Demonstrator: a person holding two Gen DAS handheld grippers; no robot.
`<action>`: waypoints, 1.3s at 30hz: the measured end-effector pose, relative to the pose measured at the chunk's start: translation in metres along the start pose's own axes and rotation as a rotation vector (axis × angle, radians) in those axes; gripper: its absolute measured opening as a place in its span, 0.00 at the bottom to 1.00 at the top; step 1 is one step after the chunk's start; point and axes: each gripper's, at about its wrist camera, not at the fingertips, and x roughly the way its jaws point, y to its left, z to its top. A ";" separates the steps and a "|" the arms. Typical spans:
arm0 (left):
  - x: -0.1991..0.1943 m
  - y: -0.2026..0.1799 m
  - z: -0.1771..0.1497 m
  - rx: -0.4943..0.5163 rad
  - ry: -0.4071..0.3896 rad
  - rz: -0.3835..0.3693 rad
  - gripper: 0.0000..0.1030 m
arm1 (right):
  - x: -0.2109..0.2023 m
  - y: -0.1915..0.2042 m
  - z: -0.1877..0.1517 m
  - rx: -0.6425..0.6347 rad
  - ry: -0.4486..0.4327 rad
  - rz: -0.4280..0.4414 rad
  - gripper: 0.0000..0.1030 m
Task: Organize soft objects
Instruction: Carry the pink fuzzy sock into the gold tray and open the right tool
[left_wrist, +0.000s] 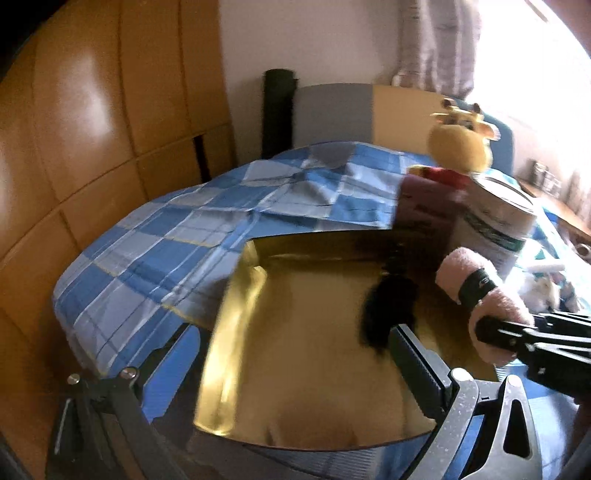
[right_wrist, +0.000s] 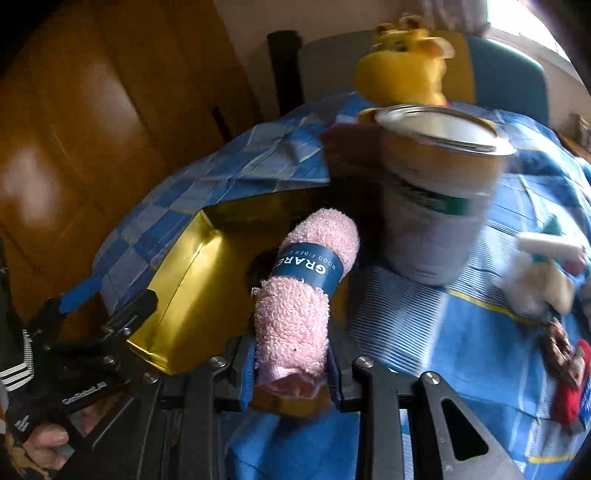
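Observation:
My right gripper (right_wrist: 291, 369) is shut on a rolled pink towel (right_wrist: 303, 295) with a dark blue paper band, held over the right edge of a gold box (right_wrist: 192, 291). The towel (left_wrist: 480, 291) and right gripper (left_wrist: 517, 332) also show in the left wrist view. My left gripper (left_wrist: 295, 354) is open over the gold box (left_wrist: 295, 350), its right finger (left_wrist: 417, 362) beside a black fuzzy object (left_wrist: 388, 302) in the box. A yellow plush animal (right_wrist: 402, 62) stands behind a tin.
A large tin can (right_wrist: 439, 199) stands on the blue checked bedspread (left_wrist: 155, 236) right of the box. Small white and brown plush toys (right_wrist: 539, 280) lie at the right. A wooden wardrobe (left_wrist: 92, 110) fills the left. A chair back (left_wrist: 332, 110) stands beyond the bed.

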 end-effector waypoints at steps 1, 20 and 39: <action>0.002 0.008 -0.001 -0.016 0.007 0.012 1.00 | 0.010 0.006 0.003 -0.012 0.014 -0.018 0.29; 0.018 0.039 -0.016 -0.095 0.053 0.032 1.00 | 0.048 0.026 0.007 -0.117 0.014 -0.222 0.58; 0.001 -0.002 -0.008 0.003 0.033 -0.044 1.00 | -0.023 0.011 -0.011 -0.098 -0.149 -0.352 0.58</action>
